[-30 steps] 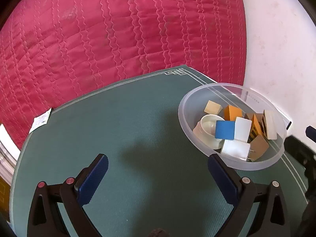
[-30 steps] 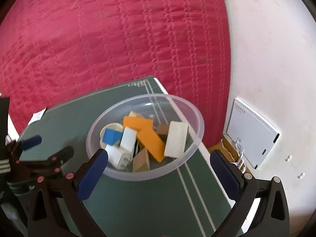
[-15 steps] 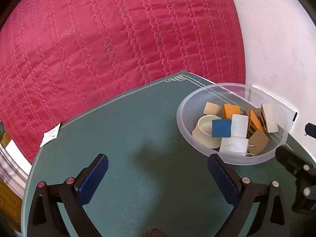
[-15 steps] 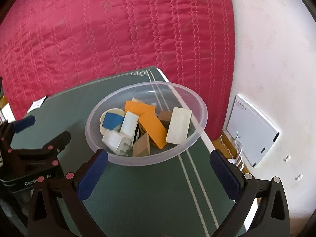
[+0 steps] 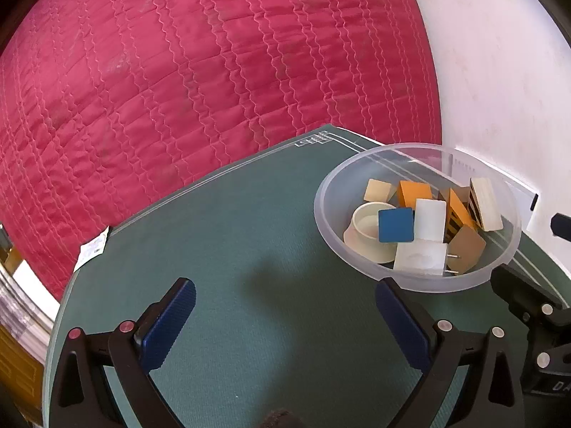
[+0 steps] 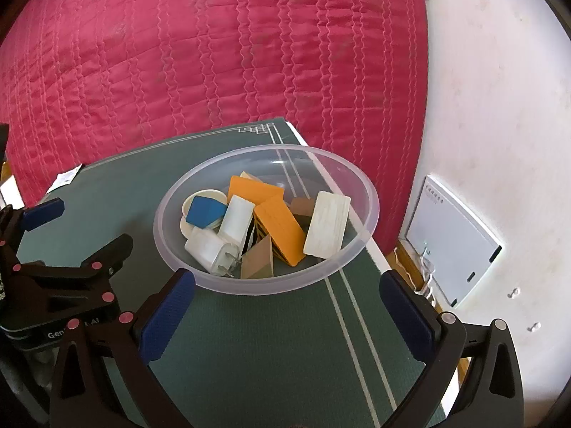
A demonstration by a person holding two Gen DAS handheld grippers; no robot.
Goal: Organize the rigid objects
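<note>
The clear bowl (image 6: 367, 214) stands on the green tabletop (image 6: 278, 349) near its far right corner, full of small blocks. In it the cream wooden block (image 6: 326, 224) leans on the right wall, long axis running near to far; the orange block (image 6: 280, 228) lies tilted beside it. The right tool (image 6: 287, 306) hovers just before the bowl, fingers wide apart and empty. The left tool (image 5: 285, 317), also spread apart, is over bare tabletop to the left.

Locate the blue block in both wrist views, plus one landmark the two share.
Left wrist: the blue block sits right of centre, inside the clear bowl, leaning on the white cup.
Right wrist: the blue block sits left of centre, at the left side of the bowl.
Shared landmark: the white key-pattern corner mark on the green mat.
</note>
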